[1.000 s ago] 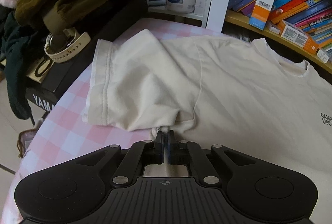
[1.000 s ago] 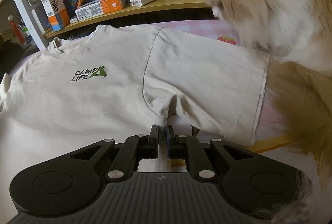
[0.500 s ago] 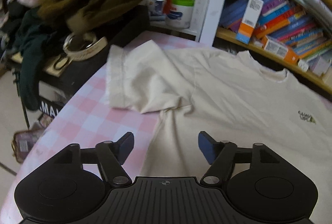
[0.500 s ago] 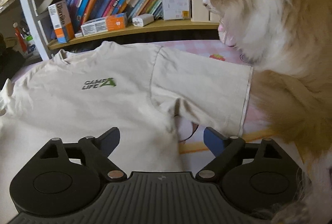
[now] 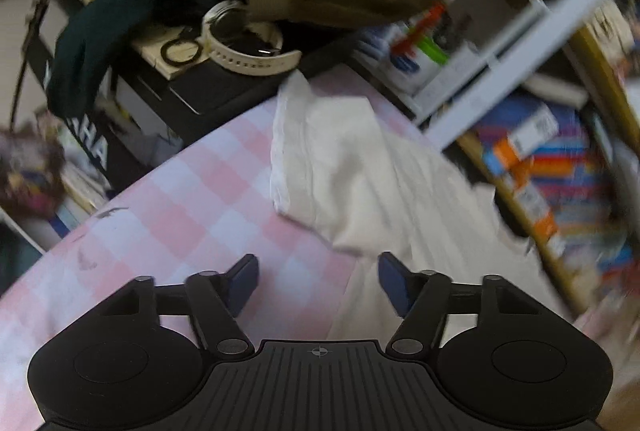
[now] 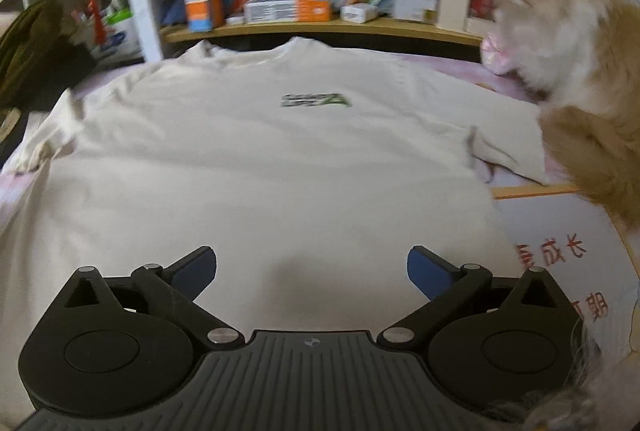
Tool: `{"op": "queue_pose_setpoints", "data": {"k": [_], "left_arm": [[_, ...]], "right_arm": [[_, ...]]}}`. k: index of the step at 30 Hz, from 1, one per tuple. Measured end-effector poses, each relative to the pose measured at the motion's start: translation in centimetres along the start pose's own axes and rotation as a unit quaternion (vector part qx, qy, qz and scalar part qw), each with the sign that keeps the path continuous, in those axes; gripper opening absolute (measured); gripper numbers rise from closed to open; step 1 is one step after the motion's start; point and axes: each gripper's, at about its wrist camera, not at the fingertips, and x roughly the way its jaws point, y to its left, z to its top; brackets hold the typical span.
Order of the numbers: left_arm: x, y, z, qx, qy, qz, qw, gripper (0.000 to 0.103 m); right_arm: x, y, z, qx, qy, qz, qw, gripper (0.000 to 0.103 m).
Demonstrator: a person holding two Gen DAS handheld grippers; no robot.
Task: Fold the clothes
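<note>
Shirt (image 6: 260, 167) lies flat, collar toward bookshelf (image 6: 320, 27); both tongs (image 5: 318, 277) (image 6: 312, 267) wide apart, empty.

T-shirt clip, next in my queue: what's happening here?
A person with two handheld grippers is folding a cream T-shirt spread flat on a pink checked cloth. Both the left gripper and right gripper hover with jaws open, holding nothing. No fold is made yet. A fluffy orange cat sits against the shirt's sleeve.
</note>
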Motion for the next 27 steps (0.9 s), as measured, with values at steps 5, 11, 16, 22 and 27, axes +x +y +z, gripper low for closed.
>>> {"op": "queue_pose_setpoints", "data": {"k": [5,11,16,22,27], "left_arm": [[2.9,1.6,1.6,-0.081,0.029,-0.018,0.9961,0.033],[5.3,2.8,2.8,-0.165,0.032,-0.028,0.9854,0.005],[2.9,3.1,3.4,-0.159,-0.012,-0.052,0.9858,0.006],[4.2,4.5,3.7,-0.173,0.011,-0.053,0.9834,0.009],[4.7,5.8,3.5,-0.204,0.007,-0.066,0.9768,0.025]], "right_arm": [[-1.0,3.7,-0.9,-0.018,-0.006,-0.006,1.0,0.103],[-2.1,6.5,-1.9,-0.021,-0.006,-0.023,0.999,0.103],[-2.4,7.8,-2.1,-0.03,-0.003,-0.035,0.999,0.103],[-2.1,8.1,-2.1,-0.032,0.009,-0.046,0.998,0.103],[-2.1,8.3,-2.0,-0.044,0.009,-0.046,0.998,0.103]]}}
